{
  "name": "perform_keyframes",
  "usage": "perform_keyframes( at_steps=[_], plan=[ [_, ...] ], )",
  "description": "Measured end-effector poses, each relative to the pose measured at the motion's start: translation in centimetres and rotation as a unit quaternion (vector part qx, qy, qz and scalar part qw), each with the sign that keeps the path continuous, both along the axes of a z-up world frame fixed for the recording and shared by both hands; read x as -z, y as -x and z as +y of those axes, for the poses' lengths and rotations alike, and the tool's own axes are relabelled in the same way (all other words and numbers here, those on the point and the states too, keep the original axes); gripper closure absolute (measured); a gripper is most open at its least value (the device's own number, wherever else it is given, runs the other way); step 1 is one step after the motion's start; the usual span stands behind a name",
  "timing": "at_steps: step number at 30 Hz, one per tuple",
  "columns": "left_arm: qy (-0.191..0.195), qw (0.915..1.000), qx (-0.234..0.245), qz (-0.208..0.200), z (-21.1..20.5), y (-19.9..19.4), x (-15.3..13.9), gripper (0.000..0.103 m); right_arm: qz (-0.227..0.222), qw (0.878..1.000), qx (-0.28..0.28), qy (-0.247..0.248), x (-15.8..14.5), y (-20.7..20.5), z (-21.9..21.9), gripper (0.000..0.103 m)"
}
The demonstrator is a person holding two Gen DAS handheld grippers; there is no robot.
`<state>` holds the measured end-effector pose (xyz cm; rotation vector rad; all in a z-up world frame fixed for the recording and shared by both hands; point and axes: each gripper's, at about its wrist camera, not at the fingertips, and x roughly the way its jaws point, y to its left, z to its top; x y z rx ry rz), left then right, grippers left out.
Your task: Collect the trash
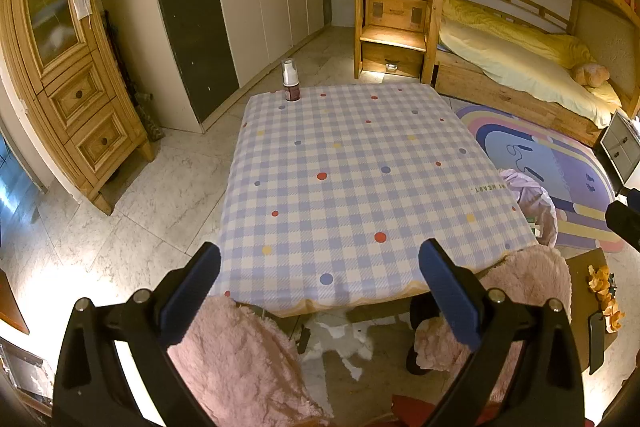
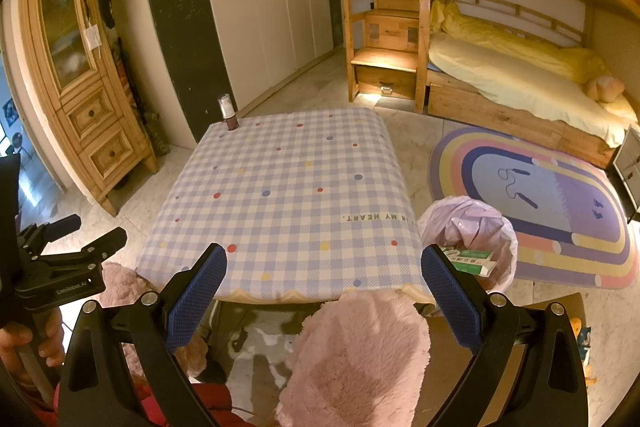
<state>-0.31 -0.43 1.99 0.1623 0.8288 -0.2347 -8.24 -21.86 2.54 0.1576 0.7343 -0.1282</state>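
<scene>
A trash bin lined with a lilac bag [image 2: 472,227] stands on the floor at the table's right side; green-and-white boxes [image 2: 472,261] lie inside it. It also shows in the left wrist view [image 1: 536,203]. A small dark-red bottle with a white top [image 1: 291,83] stands upright at the far left corner of the checked tablecloth [image 1: 360,167]; it also shows in the right wrist view [image 2: 229,115]. My left gripper [image 1: 320,267] is open and empty above the table's near edge. My right gripper [image 2: 324,267] is open and empty, also above the near edge.
Pink fluffy slippers [image 2: 360,347] are below both grippers. Orange peels and a knife [image 1: 604,299] lie on a brown board at right. A rainbow rug [image 2: 540,203], a bunk bed [image 2: 520,75], a wooden cabinet [image 1: 68,87] and white wardrobes [image 2: 260,7] surround the table.
</scene>
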Motion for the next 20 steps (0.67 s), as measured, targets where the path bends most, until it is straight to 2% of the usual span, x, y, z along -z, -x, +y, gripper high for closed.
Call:
perform_keyframes(
  at_steps=[9,14,17,20],
  plan=[
    [0.001,1.0,-0.003,-0.001,-0.2,0.0,-0.2,0.007,-0.001,1.0,0.0,-0.001,-0.1,-0.1,0.0,0.007],
    [-0.001,0.9998,0.001,-0.018,-0.4,-0.1,-0.3,0.007,-0.003,1.0,0.008,-0.003,0.0,-0.1,-0.3,0.007],
    [0.005,0.9999,0.007,-0.011,-0.8,-0.7,-0.1,0.007,-0.007,1.0,0.022,0.0,0.2,0.0,-1.7,0.007],
    [0.012,0.9998,0.011,-0.011,-1.0,-1.4,0.3,0.007,-0.016,0.998,0.059,0.015,1.0,0.8,-4.7,0.007]
  ],
)
